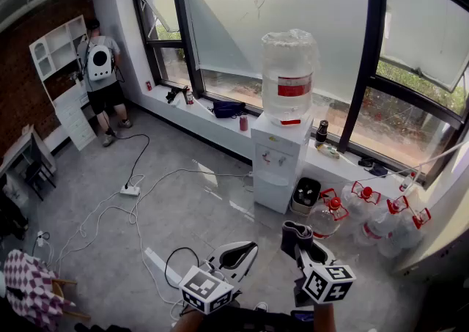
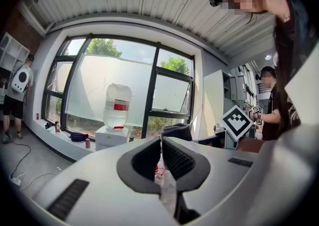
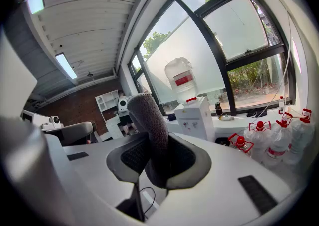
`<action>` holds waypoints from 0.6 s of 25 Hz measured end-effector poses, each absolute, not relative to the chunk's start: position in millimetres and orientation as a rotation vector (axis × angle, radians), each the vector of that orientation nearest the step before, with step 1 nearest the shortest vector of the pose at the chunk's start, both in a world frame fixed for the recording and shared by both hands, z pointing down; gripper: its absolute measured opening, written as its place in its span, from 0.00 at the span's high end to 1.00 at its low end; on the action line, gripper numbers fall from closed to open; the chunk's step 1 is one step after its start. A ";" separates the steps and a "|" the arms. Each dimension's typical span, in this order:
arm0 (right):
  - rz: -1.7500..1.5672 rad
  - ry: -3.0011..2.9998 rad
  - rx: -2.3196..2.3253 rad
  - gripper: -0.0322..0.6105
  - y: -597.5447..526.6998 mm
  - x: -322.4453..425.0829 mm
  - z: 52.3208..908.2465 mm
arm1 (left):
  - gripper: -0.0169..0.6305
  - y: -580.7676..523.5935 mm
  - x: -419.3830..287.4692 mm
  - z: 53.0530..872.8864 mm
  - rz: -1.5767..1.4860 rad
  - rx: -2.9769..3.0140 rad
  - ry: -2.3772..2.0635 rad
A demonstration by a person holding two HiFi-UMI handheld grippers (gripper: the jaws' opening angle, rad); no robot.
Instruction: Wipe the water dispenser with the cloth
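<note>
Head view. The dispenser (image 1: 281, 166), white, stands on the floor (image 1: 183, 213) against the window sill (image 1: 220, 122), right of centre in the frame. An inverted clear bottle (image 1: 289, 74) with a red label sits on top of it. A dark bin (image 1: 305, 193) stands just beside its right side. Further right, several jugs (image 1: 366, 209) with red caps stand in a cluster on the floor. Both grippers are at the lower edge of the frame, well apart from the dispenser. The left gripper (image 1: 238, 253) lies left of centre and the right gripper (image 1: 308, 250) right of it. A person (image 1: 101, 78) stands at the upper left beside a white shelf (image 1: 62, 52). A power strip (image 1: 130, 190) with trailing cables lies at centre left.

Left gripper view. The left gripper (image 2: 161, 140) has its jaws together with nothing between them. The dispenser (image 2: 110, 137) and bottle (image 2: 117, 105) appear left of centre, beyond the jaws.

Right gripper view. The jaws of the right gripper (image 3: 154, 142) are clamped on the cloth (image 3: 149, 115), a dark grey folded piece that rises above the jaws. The dispenser (image 3: 197, 117) stands beyond, right of the cloth and apart from it.
</note>
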State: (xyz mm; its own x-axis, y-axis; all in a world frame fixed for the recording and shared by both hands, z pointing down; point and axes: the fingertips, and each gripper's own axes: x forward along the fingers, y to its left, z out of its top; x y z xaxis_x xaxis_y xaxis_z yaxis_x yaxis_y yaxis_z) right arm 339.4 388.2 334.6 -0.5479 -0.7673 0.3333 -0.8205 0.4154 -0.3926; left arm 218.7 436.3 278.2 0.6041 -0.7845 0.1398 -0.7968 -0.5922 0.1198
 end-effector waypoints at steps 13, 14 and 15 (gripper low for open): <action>0.825 -2.569 1.355 0.79 394.9 330.3 346.9 | 0.94 441.7 208.7 290.4 0.127 2.588 -1.378; 0.830 -2.568 1.354 0.79 393.0 329.3 347.6 | 0.94 440.4 208.2 290.6 0.134 2.588 -1.376; 0.839 -2.567 1.356 0.79 391.0 328.2 348.2 | 0.94 438.7 207.4 290.8 0.142 2.588 -1.372</action>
State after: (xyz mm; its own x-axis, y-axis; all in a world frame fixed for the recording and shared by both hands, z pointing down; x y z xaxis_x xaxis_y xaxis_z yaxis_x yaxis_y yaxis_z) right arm 328.2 391.0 348.2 -0.5918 -0.7263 0.3495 -0.7926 0.4455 -0.4163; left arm 207.4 438.7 290.8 0.5625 -0.8066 0.1816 -0.8267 -0.5455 0.1382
